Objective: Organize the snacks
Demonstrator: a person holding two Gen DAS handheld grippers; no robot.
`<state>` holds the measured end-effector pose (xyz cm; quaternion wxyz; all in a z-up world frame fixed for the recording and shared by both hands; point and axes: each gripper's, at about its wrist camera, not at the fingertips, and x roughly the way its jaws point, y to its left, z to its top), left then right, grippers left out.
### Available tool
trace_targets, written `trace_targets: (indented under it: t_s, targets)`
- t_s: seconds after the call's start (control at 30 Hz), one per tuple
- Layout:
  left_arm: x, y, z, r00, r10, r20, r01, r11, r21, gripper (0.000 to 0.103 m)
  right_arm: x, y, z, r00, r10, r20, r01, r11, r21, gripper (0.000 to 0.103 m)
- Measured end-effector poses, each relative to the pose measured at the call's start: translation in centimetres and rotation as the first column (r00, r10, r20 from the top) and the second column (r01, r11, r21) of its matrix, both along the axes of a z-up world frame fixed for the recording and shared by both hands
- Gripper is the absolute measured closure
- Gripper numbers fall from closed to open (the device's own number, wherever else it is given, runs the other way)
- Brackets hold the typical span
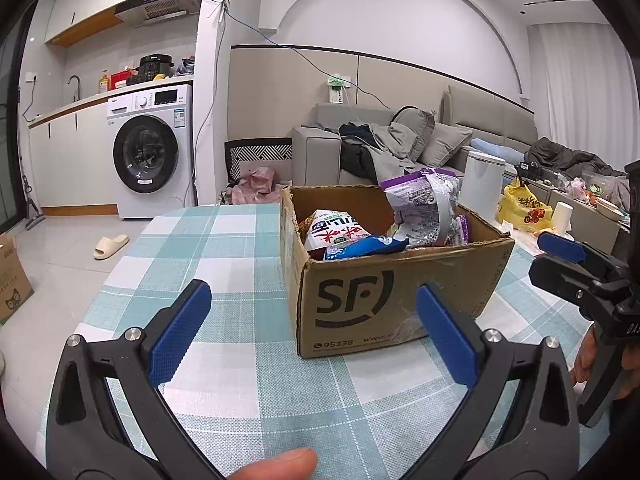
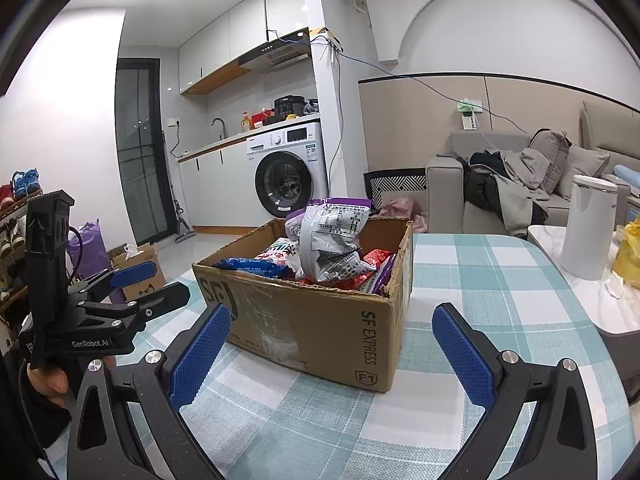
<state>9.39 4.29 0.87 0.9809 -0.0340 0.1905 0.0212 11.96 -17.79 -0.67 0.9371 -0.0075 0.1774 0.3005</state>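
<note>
A: Where are the snacks sitting?

B: They are lying in the open box (image 1: 384, 304), which is standing on the checked desk (image 1: 224, 264). A purple-and-silver bag (image 1: 424, 204) is sticking up tallest at the back, a blue bag (image 1: 360, 247) is leaning on the near rim, and a white bag (image 1: 334, 230) with red print is lying beside it. From the right wrist view a red packet (image 2: 374, 258) is showing too.

A: And the fingers?

B: The left gripper (image 1: 312, 328) is hovering just short of the box, fingers spread wide and gripping nothing. The right gripper (image 2: 332, 354) is doing the same from the other corner, also spread wide with nothing between them.

A: What is surrounding it?

B: A white canister (image 2: 588, 228) is standing on a side table, a washer (image 1: 154, 152) is sitting behind, and a sofa (image 1: 320, 152) is carrying piled clothes.
</note>
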Motion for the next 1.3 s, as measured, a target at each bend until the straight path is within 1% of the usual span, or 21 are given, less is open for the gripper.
trace_targets:
  t_s: [0.2, 0.37, 1.3]
  targets:
    - [-0.09, 0.03, -0.01, 1.0, 0.006, 0.01, -0.006, 1.0, 0.005, 0.001, -0.14, -0.54, -0.03, 1.0, -0.009, 0.011, 0.009, 1.0, 0.027, 0.0]
    - [-0.01, 0.19, -0.1, 1.0, 0.01, 0.0, -0.01, 1.0, -0.002, 0.001, 0.03, -0.86, -0.02, 1.0, -0.013, 0.003, 0.013, 0.999, 0.037, 0.0]
    - [0.01, 0.39, -0.31, 1.0, 0.014, -0.003, -0.014, 1.0, -0.002, 0.001, -0.03, -0.87, 0.03, 1.0, -0.009, 0.008, 0.009, 0.999, 0.032, 0.0]
